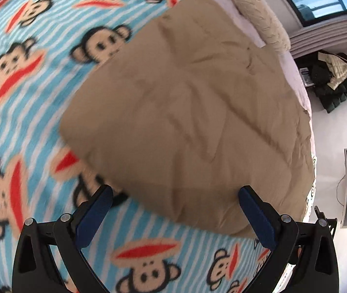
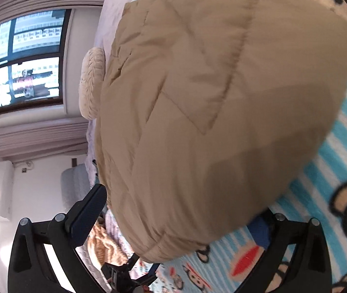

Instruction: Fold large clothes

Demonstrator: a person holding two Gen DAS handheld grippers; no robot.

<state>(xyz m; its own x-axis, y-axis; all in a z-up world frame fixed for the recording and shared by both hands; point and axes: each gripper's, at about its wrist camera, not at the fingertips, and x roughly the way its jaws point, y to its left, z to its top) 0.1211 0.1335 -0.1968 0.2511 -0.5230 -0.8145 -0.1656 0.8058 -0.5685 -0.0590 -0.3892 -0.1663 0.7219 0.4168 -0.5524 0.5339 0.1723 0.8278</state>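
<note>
A tan quilted jacket [image 1: 193, 112] lies folded into a thick bundle on a blue striped blanket with monkey faces [image 1: 27, 78]. In the left wrist view my left gripper [image 1: 177, 202] stands open just above the bundle's near edge. Its blue pads [image 1: 95, 214] are spread wide and do not press on the cloth. The right wrist view shows the same jacket [image 2: 210, 97] filling most of the picture. My right gripper [image 2: 173, 219] is open at its widest around the near end. One finger [image 2: 88, 212] is free in the air. The bundle partly hides the other.
A cream knitted cushion [image 1: 261, 17] [image 2: 91, 80] lies beyond the jacket on a pale sheet. The bed's edge runs close to the jacket, with white floor [image 1: 327, 131] beyond. Dark coats [image 1: 332, 80] are piled there, near a window [image 2: 27, 58]. An orange fuzzy cloth [image 2: 102, 244] lies below.
</note>
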